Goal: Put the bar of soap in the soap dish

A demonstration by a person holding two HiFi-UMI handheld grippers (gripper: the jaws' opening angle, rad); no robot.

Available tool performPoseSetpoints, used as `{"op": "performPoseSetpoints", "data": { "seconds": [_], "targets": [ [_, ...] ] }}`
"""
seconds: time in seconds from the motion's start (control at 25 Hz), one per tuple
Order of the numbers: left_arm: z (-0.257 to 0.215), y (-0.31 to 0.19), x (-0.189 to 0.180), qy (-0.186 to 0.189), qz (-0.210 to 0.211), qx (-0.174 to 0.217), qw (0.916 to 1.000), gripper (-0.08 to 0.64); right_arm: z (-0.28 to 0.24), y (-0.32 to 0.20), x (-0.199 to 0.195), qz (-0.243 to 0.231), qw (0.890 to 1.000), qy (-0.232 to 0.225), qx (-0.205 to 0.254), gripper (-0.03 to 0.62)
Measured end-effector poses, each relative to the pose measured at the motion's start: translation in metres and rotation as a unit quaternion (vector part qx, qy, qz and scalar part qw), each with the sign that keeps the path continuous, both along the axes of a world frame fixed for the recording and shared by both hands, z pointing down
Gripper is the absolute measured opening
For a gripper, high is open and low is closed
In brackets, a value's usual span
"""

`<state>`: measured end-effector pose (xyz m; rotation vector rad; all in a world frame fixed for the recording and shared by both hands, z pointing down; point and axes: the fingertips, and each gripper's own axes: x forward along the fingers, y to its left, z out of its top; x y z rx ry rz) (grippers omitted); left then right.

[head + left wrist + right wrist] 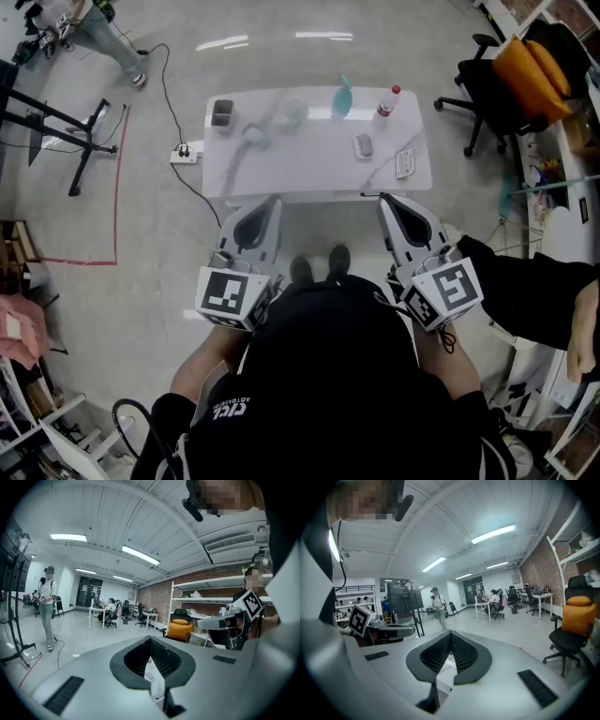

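Soap bar (363,145) — as best I can judge, it is the small pale oblong lying on the white bench (309,173), right of the middle, though it is too small to be sure. It lies by itself, touching nothing. Which piece is the soap dish I cannot tell. A dark square tub (222,112) stands at the bench's far left corner, and two pale blurred things lie between it and a teal bottle (342,97). A red-capped bottle (387,101) and a white card (406,161) sit on the right side. Both claws are well apart from all of it, held close to the person's body on the near side of the bench. The left claw (274,200) has its jaws pressed together with nothing between them, and the right claw (383,198) is the same, tips meeting and empty. By this the task looks not yet begun: the bar is neither picked up nor in any dish. Everything is left to do — reach out, spread a claw, take the bar, carry it across and set it down in the dish
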<state>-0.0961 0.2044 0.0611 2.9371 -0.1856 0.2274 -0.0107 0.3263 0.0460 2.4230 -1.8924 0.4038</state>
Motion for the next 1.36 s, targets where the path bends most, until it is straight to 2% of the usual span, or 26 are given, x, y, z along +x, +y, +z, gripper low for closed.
{"op": "performPoseSetpoints", "data": {
  "seconds": [0.16, 0.32, 0.6, 1.0, 1.36],
  "targets": [
    [-0.001, -0.018, -0.019, 0.005, -0.02, 0.01, 0.9997, 0.008, -0.006, 0.01, -0.008, 0.011, 0.999, 0.029, -0.01, 0.017],
    [-0.009, -0.017, -0.028, 0.001, -0.024, 0.026, 0.9994, 0.008, -0.006, 0.027, -0.003, 0.029, 0.999, 0.021, -0.007, 0.017],
    [-0.031, 0.012, -0.018, 0.018, -0.033, 0.031, 0.9988, 0.008, -0.006, 0.069, 0.01, 0.039, 0.999, 0.015, -0.009, 0.017],
    [-0.029, 0.062, -0.005, 0.003, -0.02, 0.03, 0.9993, 0.008, 0.002, 0.113, 0.017, 0.034, 0.999, 0.006, -0.008, 0.015],
    [-0.034, 0.084, -0.003, 0.004, -0.021, 0.034, 0.9992, 0.008, -0.003, 0.128, 0.022, 0.027, 1.0, 0.005, 0.002, 0.015]
  ]
}}
